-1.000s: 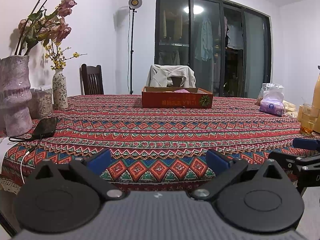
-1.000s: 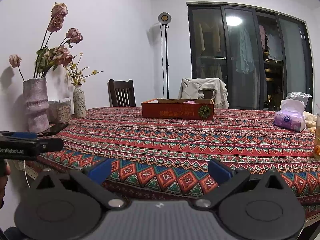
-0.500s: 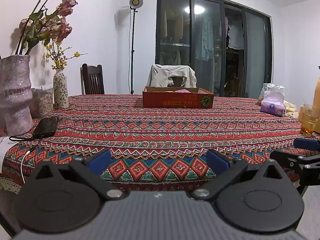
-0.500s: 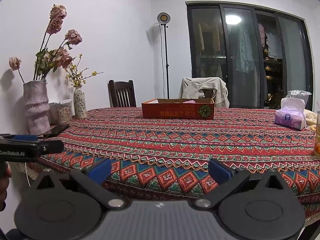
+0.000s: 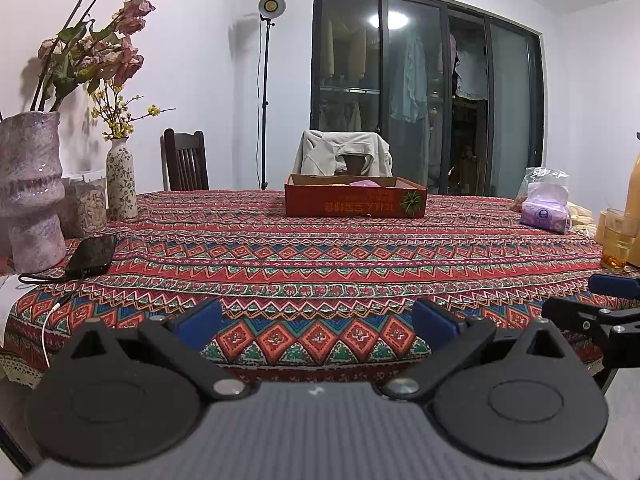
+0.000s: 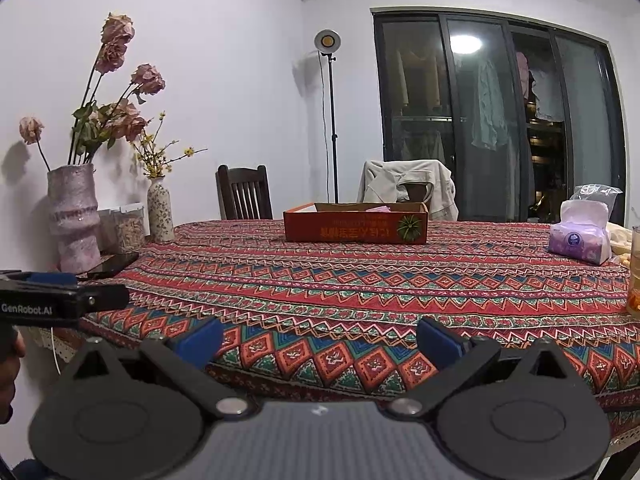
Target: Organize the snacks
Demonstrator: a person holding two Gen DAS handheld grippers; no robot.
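While both tools hang short of the table edge, I see my left gripper (image 5: 316, 320) spread wide with nothing between its blue pads (image 5: 198, 322), and my right gripper (image 6: 318, 338) just as wide and just as empty. Beyond them, the tablecloth (image 5: 320, 256) runs away in red, teal and orange zigzag bands; it looks like loose woven fabric, and I judge a low finger could snag it, rucking it up and dragging whatever stands on it. At the near left a black phone (image 5: 91, 255) lies flat with a white cable trailing over the edge, beside a rough, waisted grey vase (image 5: 30, 192) of dried roses; a wide left swing might knock that tall piece over. At the right a glass (image 5: 618, 240) of amber drink stands near the edge, easy to tip on a reach. Further back, a soft purple tissue pack (image 5: 546, 211) sits to the right. Farthest, mid-table and well apart from both grippers, is the shallow red cardboard box (image 5: 355, 201), with something pink, likely a snack, just showing above its rim; what else it holds I cannot tell.
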